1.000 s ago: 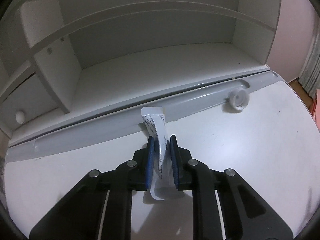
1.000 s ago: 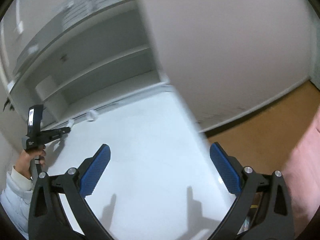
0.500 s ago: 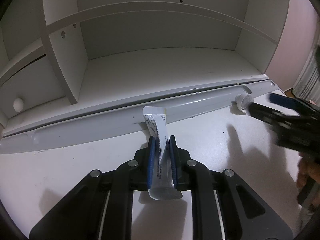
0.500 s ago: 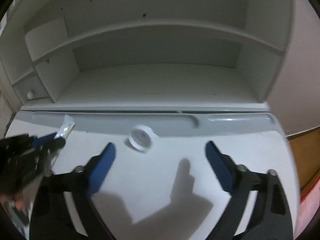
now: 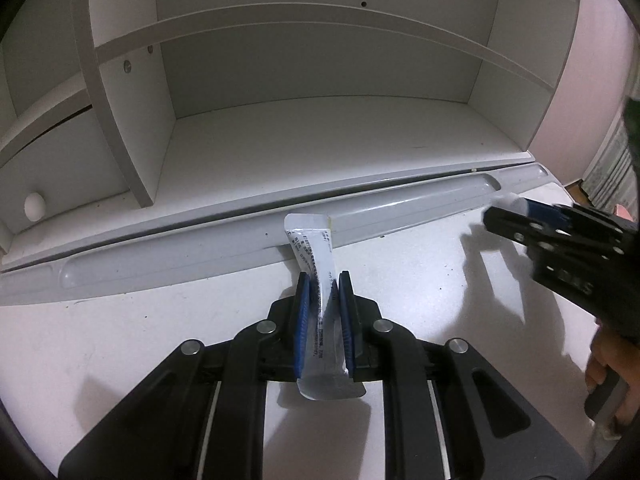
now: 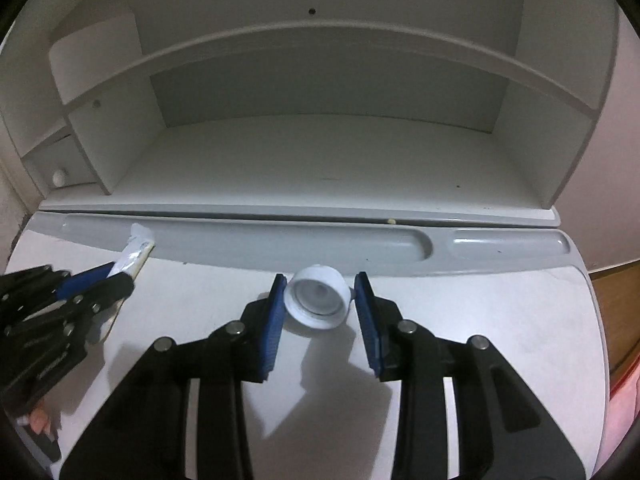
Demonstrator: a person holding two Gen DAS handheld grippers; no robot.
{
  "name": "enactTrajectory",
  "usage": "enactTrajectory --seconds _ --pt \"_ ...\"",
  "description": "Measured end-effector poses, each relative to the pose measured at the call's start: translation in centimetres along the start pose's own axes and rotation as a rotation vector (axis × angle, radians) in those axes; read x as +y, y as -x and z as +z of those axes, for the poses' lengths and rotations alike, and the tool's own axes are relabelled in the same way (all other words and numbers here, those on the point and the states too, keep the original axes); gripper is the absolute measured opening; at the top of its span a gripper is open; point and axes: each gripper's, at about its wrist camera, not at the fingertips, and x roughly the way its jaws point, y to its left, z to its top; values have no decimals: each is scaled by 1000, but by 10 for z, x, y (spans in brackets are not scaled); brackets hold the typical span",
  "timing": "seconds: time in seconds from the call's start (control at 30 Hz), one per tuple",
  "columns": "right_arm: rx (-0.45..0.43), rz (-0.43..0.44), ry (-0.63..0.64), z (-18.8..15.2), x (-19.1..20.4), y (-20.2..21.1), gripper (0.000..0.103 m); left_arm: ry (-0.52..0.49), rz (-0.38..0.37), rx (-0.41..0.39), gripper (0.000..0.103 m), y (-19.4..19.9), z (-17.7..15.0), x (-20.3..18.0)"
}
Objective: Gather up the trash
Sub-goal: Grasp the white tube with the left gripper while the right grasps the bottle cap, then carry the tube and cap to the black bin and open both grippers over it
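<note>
Left gripper [image 5: 323, 280] angled down over desk [image 5: 120, 344], clenched on sachet [image 5: 316, 268]; sachet top reaches grey tray [image 5: 160, 256] at desk's back edge. Grip same as second ago.

Right gripper [image 6: 320, 282] angled down, jaws just been closing around white cap [image 6: 318, 300] near desk's back edge, just before tray. Left pad touches cap; right pad's contact unclear. Second ago gripper was wide open, well off to right, nothing between. Hand [image 5: 612, 372] holds handle. Shelf unit [image 6: 320, 160] behind.
</note>
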Motion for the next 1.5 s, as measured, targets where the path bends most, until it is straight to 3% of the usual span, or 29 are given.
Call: enactTrajectory --seconds 0.23,0.5,0.73,0.93,0.97,1.2,1.37,1.43,1.5 --pt "-32 -28 -11 -34 -14 47 35 3 -7 0 14 1 0 3" --pt "-45 -54 -32 -52 -27 68 35 -36 -17 -5 14 2 1 -2" --pt "-124 -64 -68 -63 -56 111 35 -122 -61 -93 13 36 3 -47" --pt "-232 -128 -170 -102 -133 186 35 -319 -219 -139 13 83 -11 -176" --pt "-245 -141 -197 -113 -149 199 35 -381 -269 -146 14 95 -18 -217" --pt "-257 -306 -498 -251 -293 297 35 -678 -574 -106 13 139 -94 -421" --pt "-135 -290 -748 -377 -368 307 35 -820 -720 102 13 111 -178 -526" --pt "-52 -231 -869 -435 -391 280 35 -855 -720 230 13 77 -220 -552" --pt "55 -147 -984 -491 -407 236 35 -855 -670 418 14 15 -267 -569"
